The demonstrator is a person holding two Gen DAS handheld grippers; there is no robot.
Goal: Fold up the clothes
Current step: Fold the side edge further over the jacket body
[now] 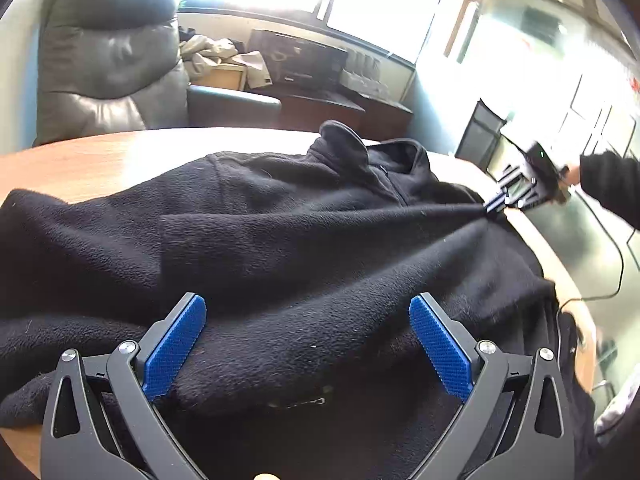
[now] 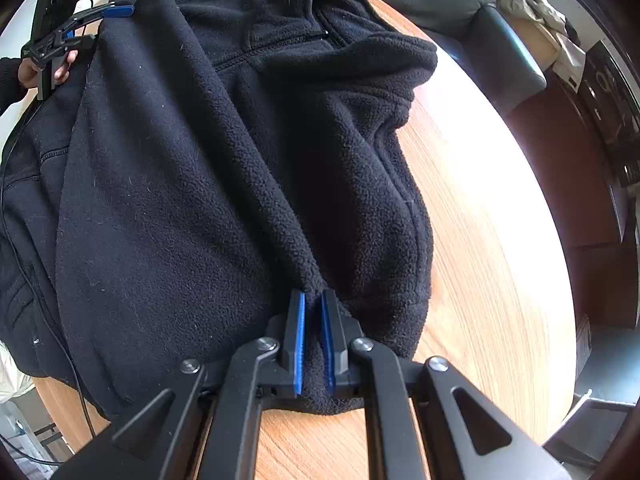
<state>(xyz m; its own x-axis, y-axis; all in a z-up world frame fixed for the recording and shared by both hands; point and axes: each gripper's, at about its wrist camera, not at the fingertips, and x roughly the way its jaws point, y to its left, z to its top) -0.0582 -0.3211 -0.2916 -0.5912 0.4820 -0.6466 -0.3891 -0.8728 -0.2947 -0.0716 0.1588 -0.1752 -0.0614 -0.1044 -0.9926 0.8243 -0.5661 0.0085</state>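
1. A black fleece jacket (image 2: 224, 168) lies spread across the wooden surface (image 2: 480, 240).
2. Right tongs (image 2: 313, 340) pinch the jacket's edge fold.
3. Left tongs (image 1: 308, 344) hover agape over the jacket, gripping nothing.

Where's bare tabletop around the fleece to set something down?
Free: the wooden table strip between the black fleece jacket and the rim, and the patch toward the leather chair. Crowded: the jacket covers the middle; right tool pinches its edge.

Black gripper (image 2: 312, 344) frames, blue ribbed pads (image 2: 298, 344), black sleeve (image 1: 612, 184).
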